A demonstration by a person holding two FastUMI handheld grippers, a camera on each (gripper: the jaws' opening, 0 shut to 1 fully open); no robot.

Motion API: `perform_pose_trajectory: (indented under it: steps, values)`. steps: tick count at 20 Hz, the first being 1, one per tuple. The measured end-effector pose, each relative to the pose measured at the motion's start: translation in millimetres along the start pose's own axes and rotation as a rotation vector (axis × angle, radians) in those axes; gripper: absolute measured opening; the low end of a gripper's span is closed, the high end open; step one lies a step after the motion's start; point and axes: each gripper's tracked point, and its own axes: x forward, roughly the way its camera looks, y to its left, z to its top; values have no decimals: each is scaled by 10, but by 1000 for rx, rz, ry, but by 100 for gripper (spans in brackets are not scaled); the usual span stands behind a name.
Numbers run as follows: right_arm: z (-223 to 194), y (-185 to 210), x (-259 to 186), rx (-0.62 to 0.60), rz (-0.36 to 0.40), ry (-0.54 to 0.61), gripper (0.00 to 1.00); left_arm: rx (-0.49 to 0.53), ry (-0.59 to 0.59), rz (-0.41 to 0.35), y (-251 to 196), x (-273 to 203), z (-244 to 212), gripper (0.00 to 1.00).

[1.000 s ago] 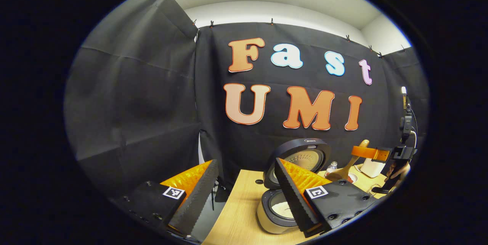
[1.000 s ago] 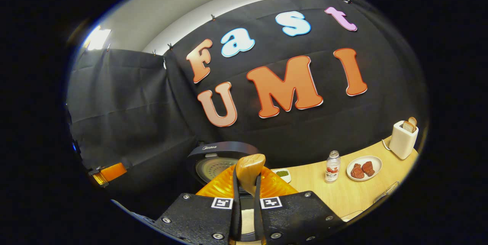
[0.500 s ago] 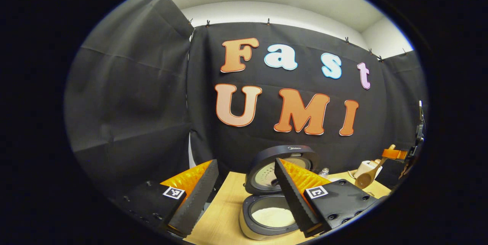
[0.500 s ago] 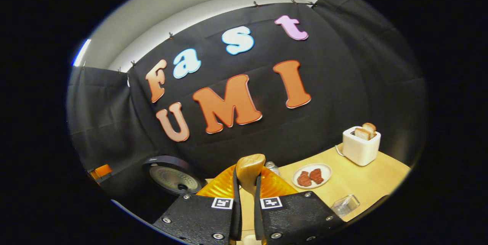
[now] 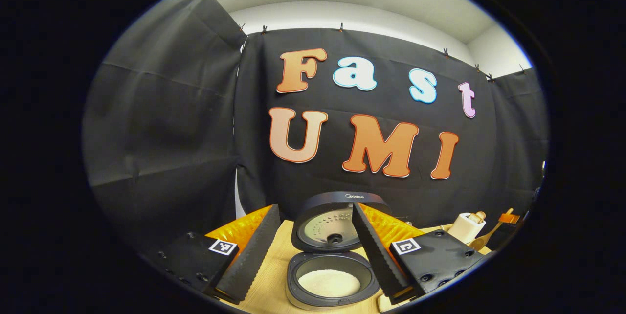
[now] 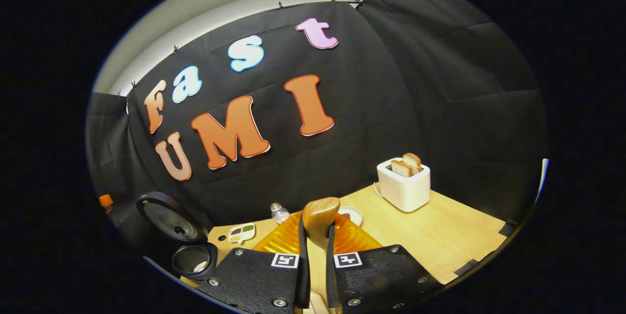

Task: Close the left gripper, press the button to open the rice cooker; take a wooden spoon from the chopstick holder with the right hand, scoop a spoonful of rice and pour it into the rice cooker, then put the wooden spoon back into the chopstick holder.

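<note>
The rice cooker (image 5: 334, 265) stands open on the table, its lid (image 5: 337, 221) raised and white rice (image 5: 329, 282) in the pot. My left gripper (image 5: 313, 251) is open above the table's near side, and the cooker shows between its fingers. My right gripper (image 6: 317, 255) is shut on the wooden spoon's handle (image 6: 320, 215), whose end sticks up between the fingers. The left gripper view has the spoon (image 5: 485, 239) and the right gripper (image 5: 508, 217) far right, beside the toaster. The right gripper view has the cooker (image 6: 190, 257) low at the left.
A white toaster (image 6: 403, 184) with bread slices stands at the back right of the wooden table (image 6: 440, 235). A small bottle (image 6: 279, 212), a plate (image 6: 352, 215) and a little divided dish (image 6: 242, 232) sit along the back, between cooker and toaster.
My right gripper has swung right with the spoon, away from the cooker and toward the toaster side. The left gripper has turned so the open cooker now sits between its fingers.
</note>
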Motion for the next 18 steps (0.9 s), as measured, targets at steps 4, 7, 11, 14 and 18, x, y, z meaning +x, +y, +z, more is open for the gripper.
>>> perform_pose_trajectory:
  steps: [4, 7, 11, 14, 18]
  values:
    - [-339, -290, 144, 34, -18, 63, 12, 19, -6, 25, -116, -92, 5, 97]
    - [-635, -421, 290, 44, -24, 121, 12, 43, 7, 48, -164, -183, -60, 100]
    - [-977, -513, 435, 46, -5, 182, 12, 42, 16, 77, -154, -280, -58, 98]
    - [-1184, -594, 483, 72, 6, 218, 13, 50, 19, 113, -80, -381, -70, 100]
    - [-1181, -771, 469, 119, -20, 240, 23, 72, 9, 147, -15, -451, -18, 100]
